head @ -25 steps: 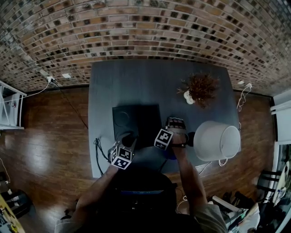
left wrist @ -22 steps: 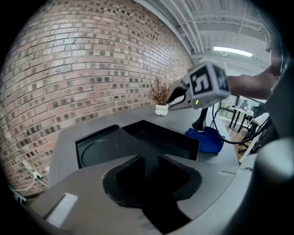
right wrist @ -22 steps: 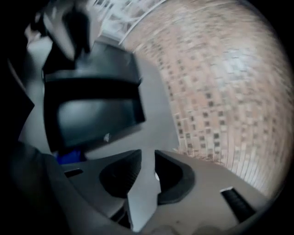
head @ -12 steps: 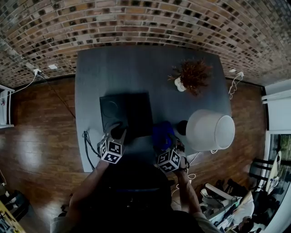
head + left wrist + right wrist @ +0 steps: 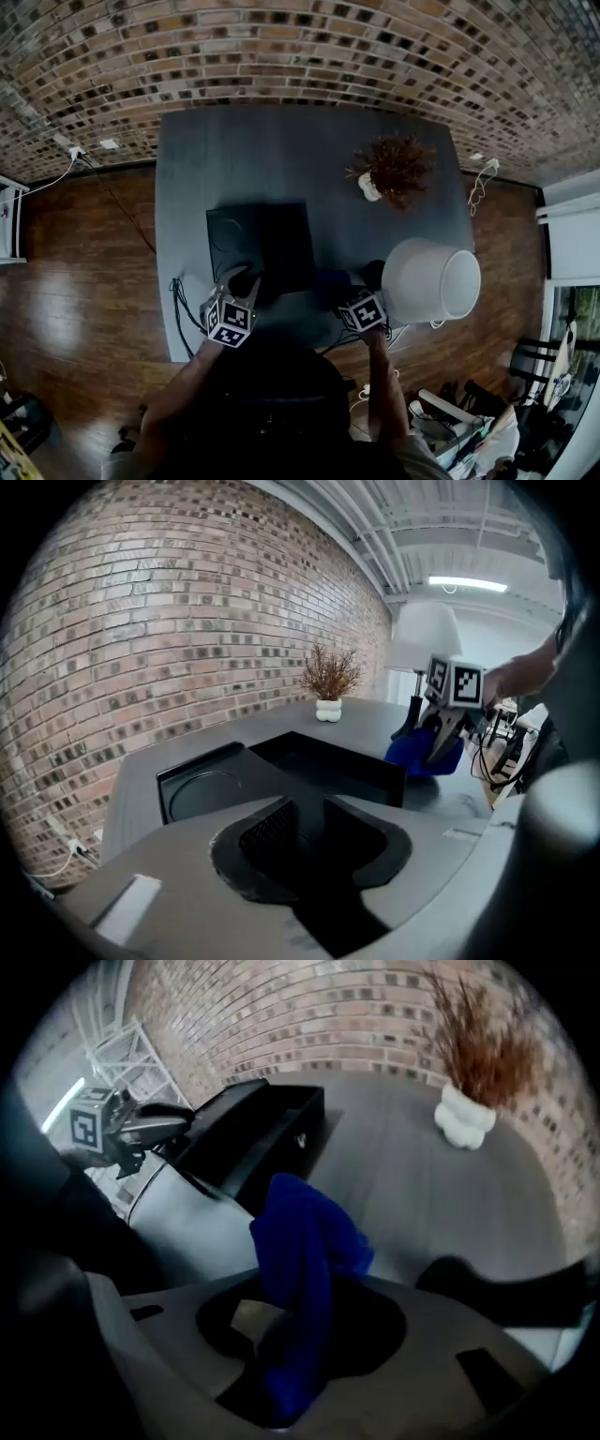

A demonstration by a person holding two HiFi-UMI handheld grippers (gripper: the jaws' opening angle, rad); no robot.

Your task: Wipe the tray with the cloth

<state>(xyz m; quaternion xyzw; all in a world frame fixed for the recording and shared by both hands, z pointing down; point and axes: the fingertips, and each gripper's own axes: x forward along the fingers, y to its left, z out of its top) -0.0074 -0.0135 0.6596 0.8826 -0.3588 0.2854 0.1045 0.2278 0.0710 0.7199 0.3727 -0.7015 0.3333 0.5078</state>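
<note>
Your left gripper [image 5: 246, 279] and right gripper [image 5: 345, 292]: pale grey shells, black ribbed pads [image 5: 267, 832], white cubes [image 5: 230, 322] with black square markers. You wear a dark top [image 5: 281, 394].

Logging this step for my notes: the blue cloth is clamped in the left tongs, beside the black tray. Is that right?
Not quite: the side is wrong. The right gripper view shows the blue cloth clamped in the right tongs, whose jaws have just been closing on it, beside the black tray.
</note>
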